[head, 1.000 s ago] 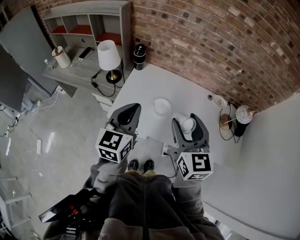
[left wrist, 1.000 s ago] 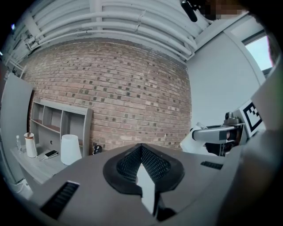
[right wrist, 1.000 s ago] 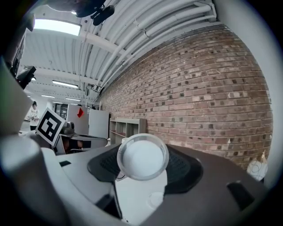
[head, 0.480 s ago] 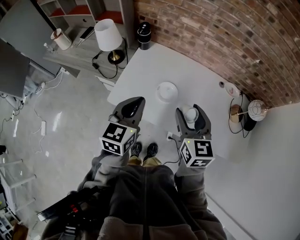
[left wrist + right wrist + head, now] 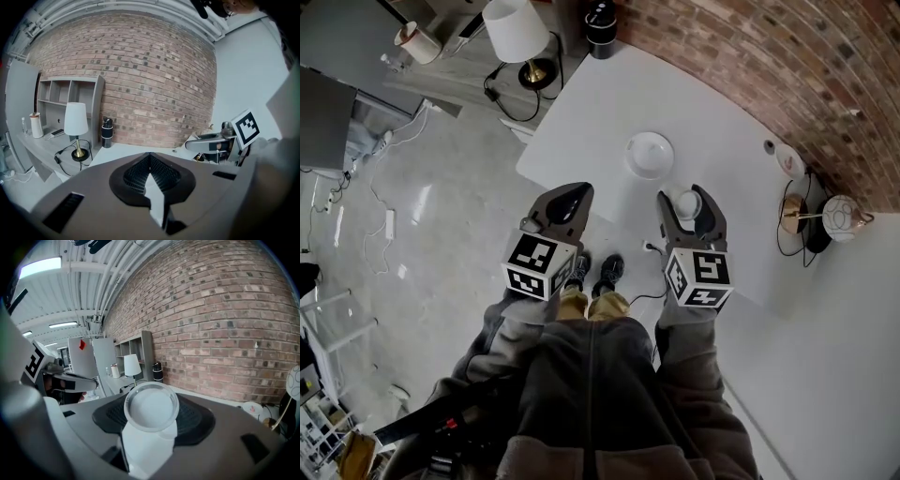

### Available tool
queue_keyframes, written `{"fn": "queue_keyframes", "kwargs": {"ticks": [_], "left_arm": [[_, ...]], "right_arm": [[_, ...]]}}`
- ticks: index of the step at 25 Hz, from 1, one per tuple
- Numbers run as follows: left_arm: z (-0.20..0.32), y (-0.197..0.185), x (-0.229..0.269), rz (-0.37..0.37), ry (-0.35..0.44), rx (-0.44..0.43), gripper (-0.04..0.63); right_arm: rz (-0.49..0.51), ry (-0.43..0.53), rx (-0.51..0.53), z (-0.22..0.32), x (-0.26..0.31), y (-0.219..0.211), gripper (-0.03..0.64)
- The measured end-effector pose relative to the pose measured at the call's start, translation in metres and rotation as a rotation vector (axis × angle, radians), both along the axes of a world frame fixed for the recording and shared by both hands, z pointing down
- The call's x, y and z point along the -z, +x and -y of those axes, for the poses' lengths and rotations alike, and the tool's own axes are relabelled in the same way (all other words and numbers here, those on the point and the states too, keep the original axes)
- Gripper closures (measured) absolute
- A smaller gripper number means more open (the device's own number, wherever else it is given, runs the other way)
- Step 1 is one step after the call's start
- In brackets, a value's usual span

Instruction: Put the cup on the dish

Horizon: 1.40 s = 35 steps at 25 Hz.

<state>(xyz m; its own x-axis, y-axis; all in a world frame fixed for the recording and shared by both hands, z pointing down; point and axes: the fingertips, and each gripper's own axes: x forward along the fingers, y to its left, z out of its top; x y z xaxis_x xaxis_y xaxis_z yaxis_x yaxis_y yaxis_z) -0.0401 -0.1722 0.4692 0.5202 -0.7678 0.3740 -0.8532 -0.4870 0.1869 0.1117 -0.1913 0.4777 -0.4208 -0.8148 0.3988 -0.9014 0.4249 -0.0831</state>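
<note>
The right gripper (image 5: 686,194) squeezes the white cup (image 5: 686,205); the dish (image 5: 649,155) sits at its 11 o'clock. The left gripper (image 5: 573,193) has its jaws pressed together

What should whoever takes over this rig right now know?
Left hand-held gripper: jaws together, empty.
Right hand-held gripper: shut on the cup, near the front edge of the table.
Dish: on the table, bare, ahead and slightly left of the cup.
Done: cup grasped.
Left: carry it to the dish, set it down, release.
</note>
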Motion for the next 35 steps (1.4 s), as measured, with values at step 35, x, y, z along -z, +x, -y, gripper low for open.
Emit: {"fn": "queue_keyframes", "kwargs": {"ticks": [35], "left_arm": [[0.023,-0.034,-0.165,0.021,-0.345,0.071,0.594]], "right_arm": [[-0.142,-0.24,0.092,0.117,-0.223,-0.018,0.348]]}}
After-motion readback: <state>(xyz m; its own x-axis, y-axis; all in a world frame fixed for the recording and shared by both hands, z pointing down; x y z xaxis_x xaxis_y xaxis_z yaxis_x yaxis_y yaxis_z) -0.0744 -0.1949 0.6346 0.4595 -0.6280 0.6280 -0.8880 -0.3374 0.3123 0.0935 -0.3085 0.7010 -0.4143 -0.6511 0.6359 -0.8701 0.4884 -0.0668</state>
